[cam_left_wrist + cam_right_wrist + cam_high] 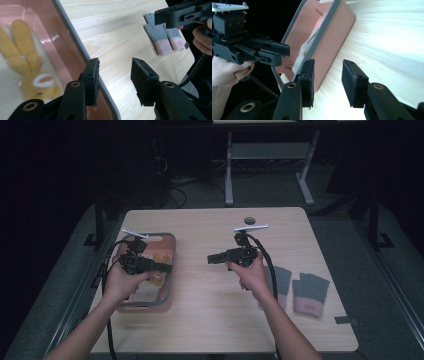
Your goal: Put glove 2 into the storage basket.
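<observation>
From the high view we look forward and down on the whole table (215, 320); the left gripper view sits close above the pink bin's rim (75, 42), facing across the tabletop to the grey gloves (162, 37); the right gripper view looks low along the wood toward that same bin (332, 45); all three share bin and tabletop.

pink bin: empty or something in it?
Not empty. The pink bin holds a yellow-and-white plush toy lying on its floor.
</observation>
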`<state>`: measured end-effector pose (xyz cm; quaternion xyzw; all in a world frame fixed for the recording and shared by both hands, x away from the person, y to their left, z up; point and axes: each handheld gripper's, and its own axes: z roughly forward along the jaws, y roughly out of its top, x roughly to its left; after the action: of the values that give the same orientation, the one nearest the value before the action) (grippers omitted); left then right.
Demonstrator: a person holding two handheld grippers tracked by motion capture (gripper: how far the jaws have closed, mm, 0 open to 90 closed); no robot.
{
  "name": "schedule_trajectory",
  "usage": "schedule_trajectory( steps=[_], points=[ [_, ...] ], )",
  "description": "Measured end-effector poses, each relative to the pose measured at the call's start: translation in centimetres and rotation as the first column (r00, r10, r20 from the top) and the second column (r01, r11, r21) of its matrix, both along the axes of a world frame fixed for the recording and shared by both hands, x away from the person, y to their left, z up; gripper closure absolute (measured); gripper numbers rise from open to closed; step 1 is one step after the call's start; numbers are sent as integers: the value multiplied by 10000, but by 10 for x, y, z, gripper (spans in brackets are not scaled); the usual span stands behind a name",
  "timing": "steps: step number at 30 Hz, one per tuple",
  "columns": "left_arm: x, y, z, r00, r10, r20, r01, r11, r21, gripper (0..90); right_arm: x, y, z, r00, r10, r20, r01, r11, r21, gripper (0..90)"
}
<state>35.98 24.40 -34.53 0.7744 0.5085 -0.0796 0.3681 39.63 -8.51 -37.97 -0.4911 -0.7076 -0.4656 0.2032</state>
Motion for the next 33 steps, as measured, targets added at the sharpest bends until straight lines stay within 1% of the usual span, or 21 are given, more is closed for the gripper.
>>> schedule_trajectory(
  steps=[2,3,4,8,12,15,18,20,25,26,30,32,33],
  points=[
    [0,-3,0,10000,-76,-11,76,10000,-15,571,-2,-4,-1,10000,-28,-14,28,10000,-12,619],
    [0,-5,1,10000,-93,12,93,9999,-42,571,-2,-7,-2,10000,-28,59,28,10000,-35,616],
    [0,-7,1,9999,-118,26,118,9999,-62,569,-3,-9,-2,10000,-98,-17,98,10000,-15,615],
    [-1,-16,2,9996,-268,99,269,9996,-35,546,-7,-21,-6,9997,-224,2,224,9997,-89,605],
    [-1,-25,2,9990,-421,148,422,9991,-36,533,-9,-32,-8,9993,-355,-79,354,9993,-147,603],
    [0,-32,2,9986,-497,195,498,9988,-10,521,-12,-40,-9,9988,-475,-118,474,9989,-69,598],
    [0,-38,2,9980,-573,247,575,9983,-69,516,-14,-46,-9,9985,-544,7,544,9985,-80,596],
    [-1,-42,1,9979,-587,262,591,9981,-146,508,-15,-50,-9,9980,-625,-22,624,9980,-102,594],
    [-1,-52,0,9958,-866,291,868,9962,-53,501,-19,-62,-10,9971,-760,-4,760,9970,-161,586],
    [-1,-54,-1,9956,-891,303,893,9960,-37,501,-20,-65,-11,9969,-792,40,792,9967,-184,586],
    [-2,-63,-2,9945,-1002,303,1004,9949,-47,493,-22,-75,-12,9950,-995,-28,994,9948,-236,582],
    [-3,-67,-3,9929,-1132,360,1131,9936,66,479,-23,-80,-12,9942,-1075,-15,1075,9938,-273,578],
    [-3,-69,-3,9931,-1124,349,1123,9937,23,475,-24,-82,-12,9938,-1114,15,1114,9934,-278,577]
  ],
)
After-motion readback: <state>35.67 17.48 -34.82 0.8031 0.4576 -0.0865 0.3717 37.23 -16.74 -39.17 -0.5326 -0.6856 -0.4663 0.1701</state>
